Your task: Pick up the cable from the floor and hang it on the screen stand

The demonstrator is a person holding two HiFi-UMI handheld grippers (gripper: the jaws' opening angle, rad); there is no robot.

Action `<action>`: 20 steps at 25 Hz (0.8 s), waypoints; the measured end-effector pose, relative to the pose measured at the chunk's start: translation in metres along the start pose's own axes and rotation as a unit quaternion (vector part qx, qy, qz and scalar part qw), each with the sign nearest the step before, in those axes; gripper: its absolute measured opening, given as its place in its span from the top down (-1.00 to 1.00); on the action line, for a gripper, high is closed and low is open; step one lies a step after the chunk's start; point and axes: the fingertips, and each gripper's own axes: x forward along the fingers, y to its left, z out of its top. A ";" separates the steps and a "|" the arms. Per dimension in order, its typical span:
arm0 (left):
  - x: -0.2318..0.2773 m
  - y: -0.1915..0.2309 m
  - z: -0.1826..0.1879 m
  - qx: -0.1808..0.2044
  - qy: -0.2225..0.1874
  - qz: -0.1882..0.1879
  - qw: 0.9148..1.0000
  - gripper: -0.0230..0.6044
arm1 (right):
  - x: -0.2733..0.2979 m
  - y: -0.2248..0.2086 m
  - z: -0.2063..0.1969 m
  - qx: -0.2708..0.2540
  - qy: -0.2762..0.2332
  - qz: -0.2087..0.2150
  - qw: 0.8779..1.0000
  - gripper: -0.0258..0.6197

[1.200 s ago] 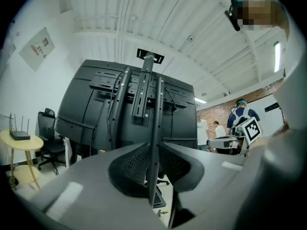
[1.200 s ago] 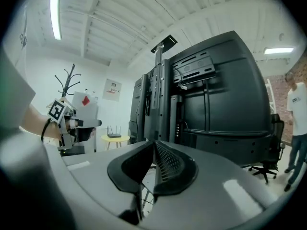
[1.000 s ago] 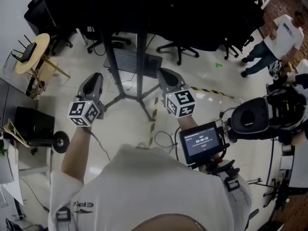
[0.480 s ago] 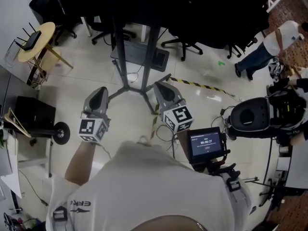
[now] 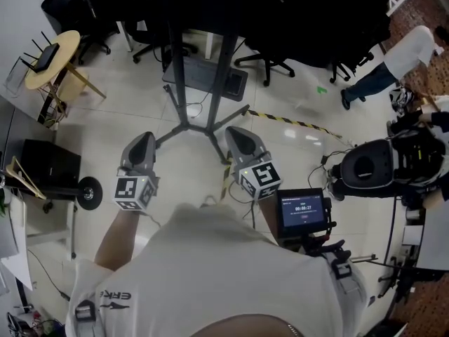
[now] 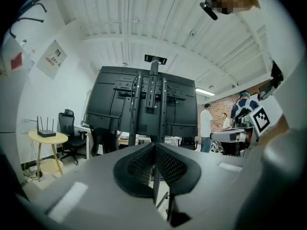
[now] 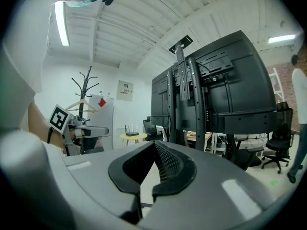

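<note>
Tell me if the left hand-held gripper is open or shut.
Shut. In the left gripper view, the left hand-held gripper has its jaws meeting at the tips, with nothing held between them.

In the head view the screen [image 5: 295,12] is cut off by the top edge and hides the upper poles of the screen stand [image 5: 177,83]. The thin cable [image 5: 208,203] on the floor disappears behind the wearer's shirt [image 5: 210,272]. A bystander [image 5: 410,51] is cropped at the right edge.

Two grippers [image 5: 142,144] [image 5: 237,137] — one screen stand [image 5: 226,69]
</note>
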 end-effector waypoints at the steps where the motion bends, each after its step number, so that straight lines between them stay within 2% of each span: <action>1: 0.000 -0.001 0.000 -0.001 0.000 -0.001 1.000 0.92 | 0.000 0.001 0.001 0.000 0.000 0.000 1.000 0.88; 20: 0.020 -0.003 0.016 0.001 -0.007 -0.005 1.000 0.92 | 0.004 -0.017 0.015 0.008 -0.010 -0.007 1.000 0.88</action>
